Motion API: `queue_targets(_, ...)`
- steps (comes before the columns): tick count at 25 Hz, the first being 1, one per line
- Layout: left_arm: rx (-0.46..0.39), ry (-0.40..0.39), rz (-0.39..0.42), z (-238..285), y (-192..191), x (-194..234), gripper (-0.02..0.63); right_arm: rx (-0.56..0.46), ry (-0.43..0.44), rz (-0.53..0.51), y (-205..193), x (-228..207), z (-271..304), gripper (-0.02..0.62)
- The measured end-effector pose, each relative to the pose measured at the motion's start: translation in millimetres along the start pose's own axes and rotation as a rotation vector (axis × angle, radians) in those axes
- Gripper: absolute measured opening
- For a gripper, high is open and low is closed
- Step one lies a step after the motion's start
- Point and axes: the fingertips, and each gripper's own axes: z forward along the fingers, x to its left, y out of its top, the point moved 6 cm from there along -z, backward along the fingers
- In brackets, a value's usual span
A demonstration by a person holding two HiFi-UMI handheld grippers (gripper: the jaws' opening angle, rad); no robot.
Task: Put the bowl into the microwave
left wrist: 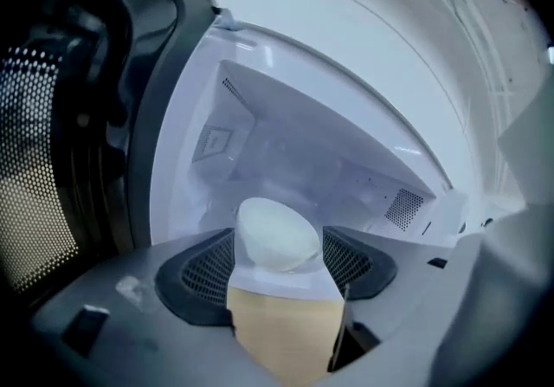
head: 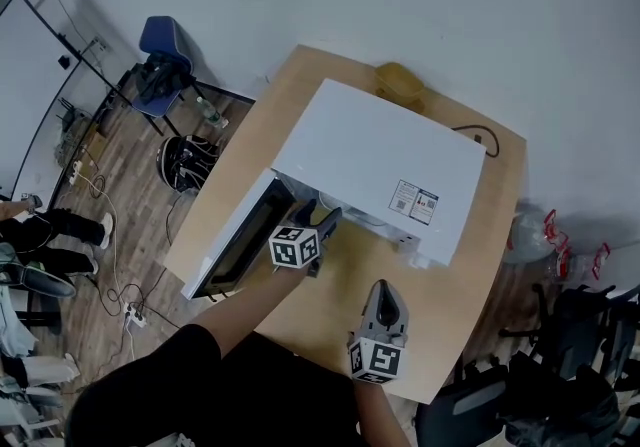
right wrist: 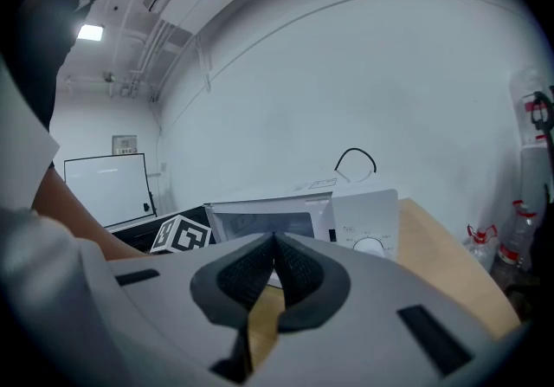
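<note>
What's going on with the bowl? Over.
Left gripper open, bowl between jaws. Bowl inside microwave. Right gripper shut, empty. Door open.

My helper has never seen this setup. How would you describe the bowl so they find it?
Find the white microwave on the wooden table, its door open. The bowl sits at the front of its cavity, between the open jaws of the left gripper: small, round, white, the only loose thing inside.
</note>
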Motion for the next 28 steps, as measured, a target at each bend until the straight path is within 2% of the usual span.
queue_targets(6,0.103,-0.091,0.112,8,-8,-7,0.295,0.01,0.012,-0.023,0,5,-2,0.06)
queue_targets(14,0.168,-0.03,0.209,23,-4,-1,0.293,0.024,0.049,-0.034,-1,10,-6,0.06)
queue_targets(21,0.181,-0.03,0.227,44,2,-8,0.293,0.019,0.018,-0.033,1,-2,-7,0.06)
queue_targets(25,0.181,-0.03,0.186,57,5,-17,0.293,0.029,-0.001,-0.036,0,-6,-8,0.06)
queue_targets(28,0.172,-0.034,0.19,66,8,-21,0.293,0.042,0.017,-0.042,-3,-3,-8,0.06)
